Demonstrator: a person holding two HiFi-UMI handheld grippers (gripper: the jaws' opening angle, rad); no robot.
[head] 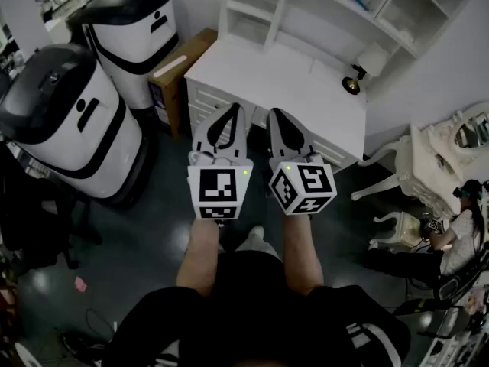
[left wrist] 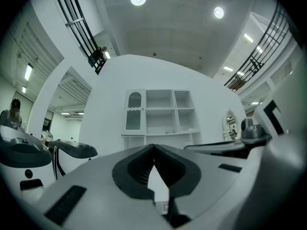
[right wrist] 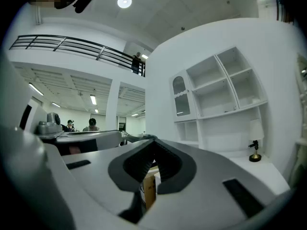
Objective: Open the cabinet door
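Note:
A white desk (head: 283, 82) with a shelf hutch (head: 321, 2) stands ahead of me. The hutch's leftmost bay has a shut glazed door with an arched top (left wrist: 134, 111), also seen in the right gripper view as the cabinet door (right wrist: 180, 97). Both grippers hover side by side in front of the desk, well short of the hutch and touching nothing. The left gripper (head: 233, 112) is shut with nothing between its jaws, its tips meeting at the left gripper (left wrist: 153, 147). Beside it, the right gripper (head: 273, 115) is also shut and empty, as the right gripper (right wrist: 154, 143) shows.
Two large white-and-black machines (head: 69, 121) (head: 134, 29) stand at the left, with a cardboard box (head: 179, 67) against the desk's left side. A small lamp (head: 365, 66) sits on the desk's right end. White ornate furniture (head: 435, 159) and a seated person (head: 466, 232) are at the right.

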